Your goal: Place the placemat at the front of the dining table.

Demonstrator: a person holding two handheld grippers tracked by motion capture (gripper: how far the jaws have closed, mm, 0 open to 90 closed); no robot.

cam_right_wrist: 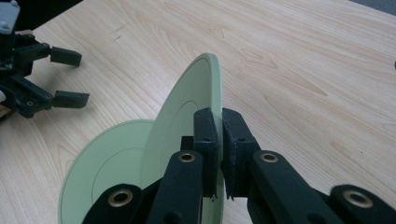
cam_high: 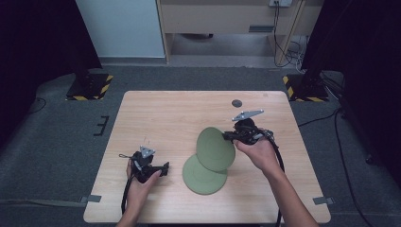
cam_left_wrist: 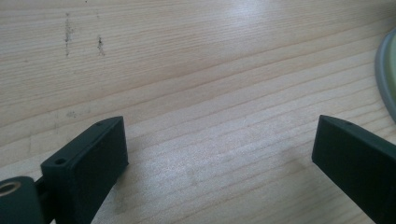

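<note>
Above the wooden table (cam_high: 161,113), right hand-held gripper (cam_right_wrist: 219,140) pinching tilted green plate (cam_right_wrist: 187,121) rim, left hand-held gripper (cam_left_wrist: 219,144) spread, empty

Bench (cam_high: 161,118): pale wood, rectangular; flat green plate (cam_high: 201,177) lying near the front edge; small dark disc (cam_high: 237,103) near the far edge.

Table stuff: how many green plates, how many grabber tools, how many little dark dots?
Green plates: 2, lifted plate, flat plate
Grabber tools: 2, left gripper, right gripper
Dark dots: 1, dark disc
Total: 5
</note>
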